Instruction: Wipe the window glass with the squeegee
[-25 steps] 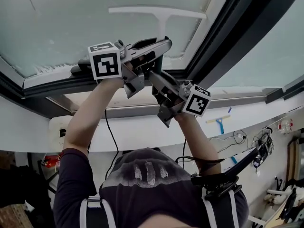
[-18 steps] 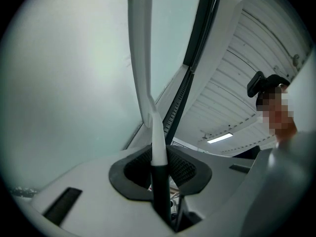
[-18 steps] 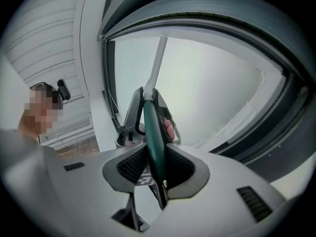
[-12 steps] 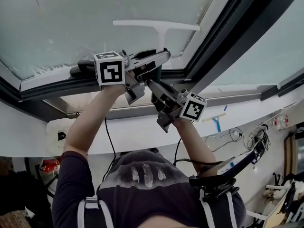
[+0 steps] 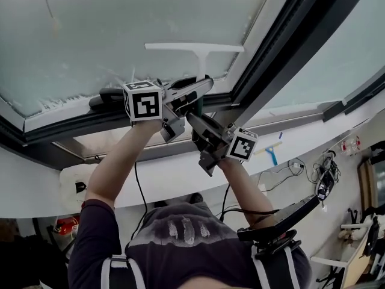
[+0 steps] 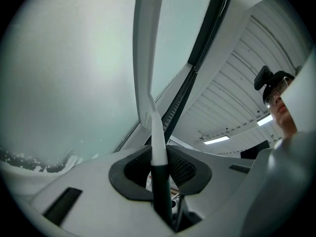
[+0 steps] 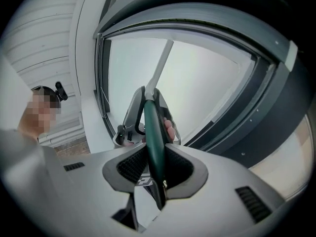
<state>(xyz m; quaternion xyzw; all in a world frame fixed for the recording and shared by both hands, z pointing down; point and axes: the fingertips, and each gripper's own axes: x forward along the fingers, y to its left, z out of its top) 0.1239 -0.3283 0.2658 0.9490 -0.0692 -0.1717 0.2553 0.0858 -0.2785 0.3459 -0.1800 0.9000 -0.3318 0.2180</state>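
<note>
White and T-shaped at the top, the squeegee [image 5: 201, 48] has its blade set across the frosted window glass [image 5: 120, 29], near the dark frame [image 5: 271, 53] on the right. Its dark green handle runs down from the white neck into both grippers. The left gripper [image 5: 201, 89] is clenched on the handle just where the white neck ends. The right gripper [image 5: 194, 120] grasps the same handle lower down, close behind the left one. White foamy residue [image 6: 29, 159] clings along the lower edge of the pane.

Open glass [image 5: 120, 35] above; dark frame [image 5: 283, 47] close right.
</note>
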